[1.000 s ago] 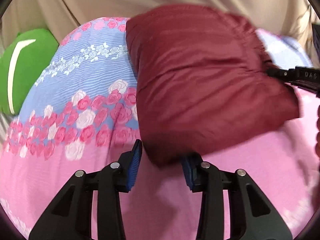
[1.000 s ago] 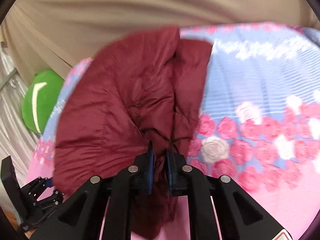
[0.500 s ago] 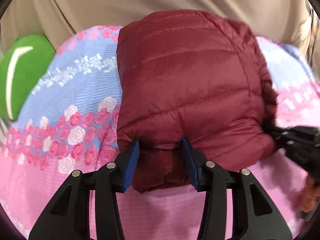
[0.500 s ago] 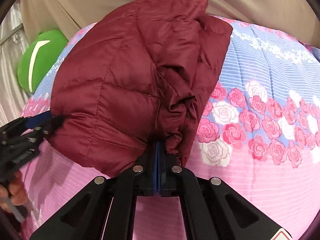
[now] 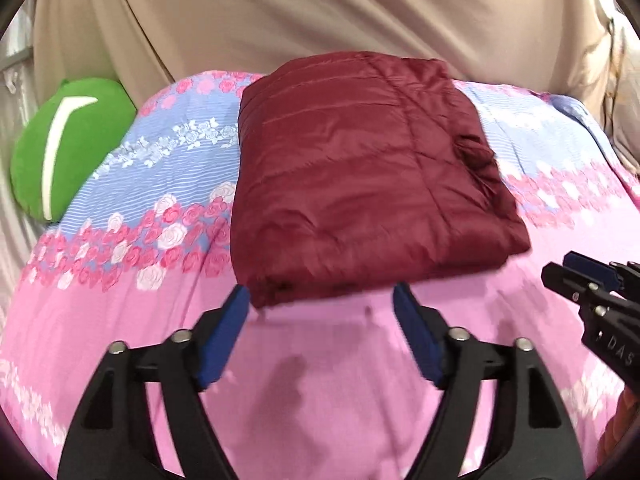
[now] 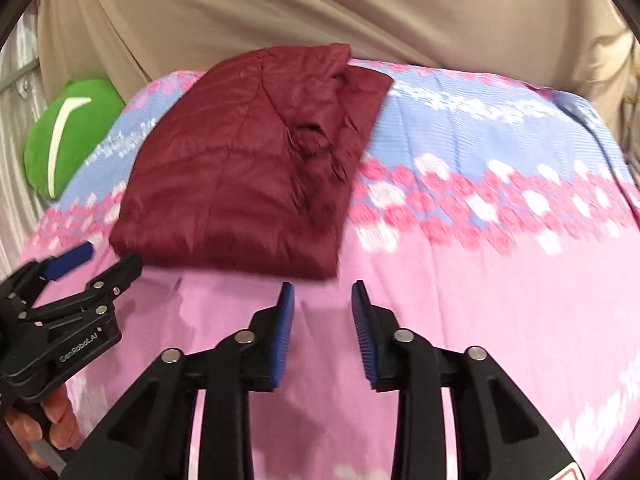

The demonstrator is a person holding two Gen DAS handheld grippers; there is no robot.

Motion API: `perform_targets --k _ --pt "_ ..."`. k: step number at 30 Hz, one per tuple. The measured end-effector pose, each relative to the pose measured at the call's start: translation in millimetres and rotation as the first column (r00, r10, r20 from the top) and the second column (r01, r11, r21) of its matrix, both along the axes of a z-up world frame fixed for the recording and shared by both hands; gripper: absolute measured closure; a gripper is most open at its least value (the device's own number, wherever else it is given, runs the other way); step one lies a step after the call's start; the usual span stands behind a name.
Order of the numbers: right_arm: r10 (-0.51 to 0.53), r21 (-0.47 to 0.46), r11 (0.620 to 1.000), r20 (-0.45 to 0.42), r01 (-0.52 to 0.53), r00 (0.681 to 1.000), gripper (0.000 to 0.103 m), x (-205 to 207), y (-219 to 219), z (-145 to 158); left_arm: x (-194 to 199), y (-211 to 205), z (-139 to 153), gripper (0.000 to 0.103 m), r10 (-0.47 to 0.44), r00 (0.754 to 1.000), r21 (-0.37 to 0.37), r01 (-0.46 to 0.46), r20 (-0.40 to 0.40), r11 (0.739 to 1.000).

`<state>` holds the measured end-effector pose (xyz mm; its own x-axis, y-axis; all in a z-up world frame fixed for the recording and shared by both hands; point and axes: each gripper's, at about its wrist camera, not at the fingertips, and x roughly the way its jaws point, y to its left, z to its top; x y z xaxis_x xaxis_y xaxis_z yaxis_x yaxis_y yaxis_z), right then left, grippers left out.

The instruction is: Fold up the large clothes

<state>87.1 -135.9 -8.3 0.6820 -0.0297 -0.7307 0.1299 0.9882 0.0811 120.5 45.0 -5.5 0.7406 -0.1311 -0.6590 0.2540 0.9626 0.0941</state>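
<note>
A dark red quilted jacket point(image 5: 360, 176) lies folded into a thick rectangle on the floral bedspread point(image 5: 168, 184). It also shows in the right wrist view, the jacket point(image 6: 240, 176) resting left of centre. My left gripper point(image 5: 322, 300) sits just short of the jacket's near edge, its jaws opening wide with nothing between them. My right gripper point(image 6: 322, 296) is drawn back from the jacket's near right corner, its jaws opening and holding nothing. Each gripper appears in the other's view: the right gripper point(image 5: 576, 276) at the right edge, the left gripper point(image 6: 96, 264) at the lower left.
A green round cushion point(image 5: 68, 148) with a white stripe lies at the bed's far left. A beige curtain point(image 5: 320, 12) hangs behind the bed. The pink part of the bedspread point(image 6: 460, 300) spreads in front of the jacket. A person's hand point(image 6: 48, 420) holds the left gripper.
Both grippers have let go of the jacket and pulled back towards the near side. The jacket, lifted a second ago, now rests flat on the bed. Both pairs of jaws have opened.
</note>
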Motion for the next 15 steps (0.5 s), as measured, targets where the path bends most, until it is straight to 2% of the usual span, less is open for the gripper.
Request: perform_targets --k 2,4,6,11,15 --pt "-0.020 -0.013 1.000 0.003 0.020 1.000 0.061 -19 0 -4 -16 -2 -3 0.017 0.004 1.000 0.002 -0.005 0.021 1.000" --pt "-0.036 -0.016 0.999 0.010 0.036 0.999 0.050 -39 -1 -9 -34 -3 -9 0.017 0.013 0.999 -0.001 -0.013 0.031 1.000" --pt "-0.064 -0.027 0.998 0.021 0.064 0.998 0.043 -57 -1 -15 -47 -4 -16 0.015 0.020 0.999 -0.004 -0.020 0.028 1.000" --pt "-0.100 -0.052 0.994 0.020 0.101 0.995 0.039 -82 1 -30 -68 -9 -35 0.015 0.043 0.999 -0.001 -0.043 0.017 0.999" --pt "-0.114 -0.078 0.990 0.028 0.115 0.993 0.037 -94 6 -40 -75 -11 -39 0.015 0.048 0.999 -0.016 -0.048 0.005 0.999"
